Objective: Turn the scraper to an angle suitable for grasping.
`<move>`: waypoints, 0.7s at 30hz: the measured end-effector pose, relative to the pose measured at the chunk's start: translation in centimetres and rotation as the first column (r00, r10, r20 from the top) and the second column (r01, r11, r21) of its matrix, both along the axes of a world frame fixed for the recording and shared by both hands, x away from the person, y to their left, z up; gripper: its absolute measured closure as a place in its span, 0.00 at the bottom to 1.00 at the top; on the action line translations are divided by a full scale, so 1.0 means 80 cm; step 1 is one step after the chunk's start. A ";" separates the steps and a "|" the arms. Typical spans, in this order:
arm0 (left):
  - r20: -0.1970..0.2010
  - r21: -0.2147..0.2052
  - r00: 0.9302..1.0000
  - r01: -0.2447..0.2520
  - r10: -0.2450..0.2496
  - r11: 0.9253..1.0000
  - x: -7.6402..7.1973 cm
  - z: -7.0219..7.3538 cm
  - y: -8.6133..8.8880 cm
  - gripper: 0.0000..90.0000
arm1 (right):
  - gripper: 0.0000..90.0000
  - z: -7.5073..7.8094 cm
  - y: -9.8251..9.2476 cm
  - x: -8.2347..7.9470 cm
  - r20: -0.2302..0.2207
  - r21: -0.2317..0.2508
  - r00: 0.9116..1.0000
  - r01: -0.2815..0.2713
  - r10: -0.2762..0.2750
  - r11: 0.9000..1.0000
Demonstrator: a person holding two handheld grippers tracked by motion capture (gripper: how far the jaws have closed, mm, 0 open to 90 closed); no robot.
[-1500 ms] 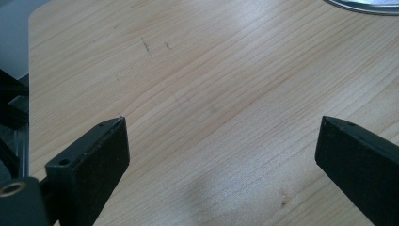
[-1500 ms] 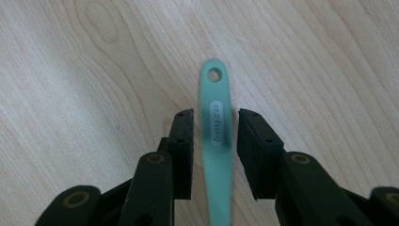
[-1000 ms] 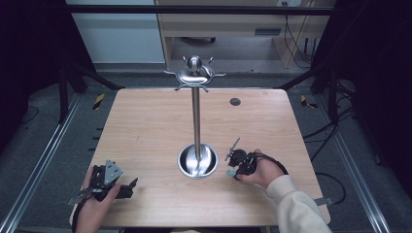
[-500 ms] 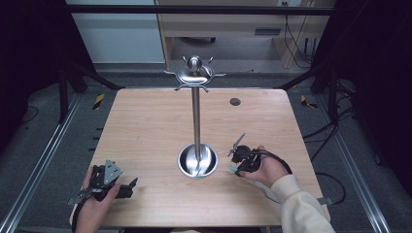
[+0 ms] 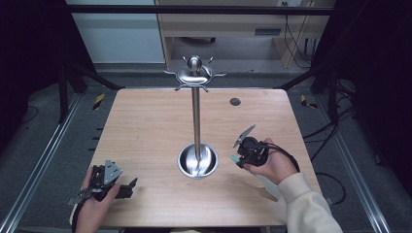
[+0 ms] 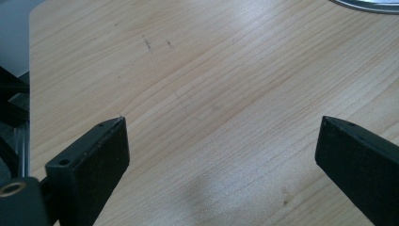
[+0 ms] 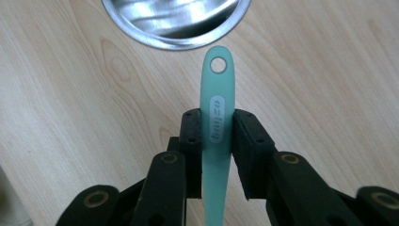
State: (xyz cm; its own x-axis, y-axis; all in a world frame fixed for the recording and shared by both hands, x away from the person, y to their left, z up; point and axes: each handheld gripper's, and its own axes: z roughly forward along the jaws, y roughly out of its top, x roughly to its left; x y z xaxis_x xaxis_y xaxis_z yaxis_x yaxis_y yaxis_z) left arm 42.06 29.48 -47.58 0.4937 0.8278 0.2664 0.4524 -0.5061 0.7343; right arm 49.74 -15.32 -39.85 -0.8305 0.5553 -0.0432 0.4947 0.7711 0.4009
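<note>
Left gripper [image 5: 127, 187] low at table edge, jaws wide — right gripper [image 5: 236, 158] raised, jaws clamped.

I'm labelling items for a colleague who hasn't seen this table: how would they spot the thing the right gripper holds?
Start at the tall steel stand mid-table and its round base bowl. Just right of it, the right gripper is shut on a slim mint-green handle. It is the one coloured item, with a hanging hole at its tip.

The left gripper [image 6: 221, 155] hangs wide apart over bare wooden table [image 6: 197, 84].
</note>
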 end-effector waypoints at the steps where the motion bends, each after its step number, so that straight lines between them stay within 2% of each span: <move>1: 0.000 0.000 1.000 0.000 0.000 1.000 0.000 0.000 0.000 0.04 | 0.83 0.007 -0.002 0.000 0.013 0.022 1.000 0.006 -0.006 1.000; 6: -0.002 0.001 1.000 -0.001 0.001 1.000 0.000 0.000 0.000 0.04 | 0.83 0.021 -0.007 0.000 0.036 0.052 0.999 0.010 -0.012 0.999; 10: -0.002 0.002 1.000 -0.002 0.002 1.000 0.001 0.000 0.001 0.04 | 0.83 0.038 -0.013 -0.005 0.059 0.106 0.998 -0.001 -0.006 0.994; 21: -0.004 0.005 1.000 0.001 -0.001 1.000 0.000 0.000 0.001 0.04 | 0.83 0.061 -0.018 -0.013 0.109 0.172 0.994 -0.016 -0.002 0.985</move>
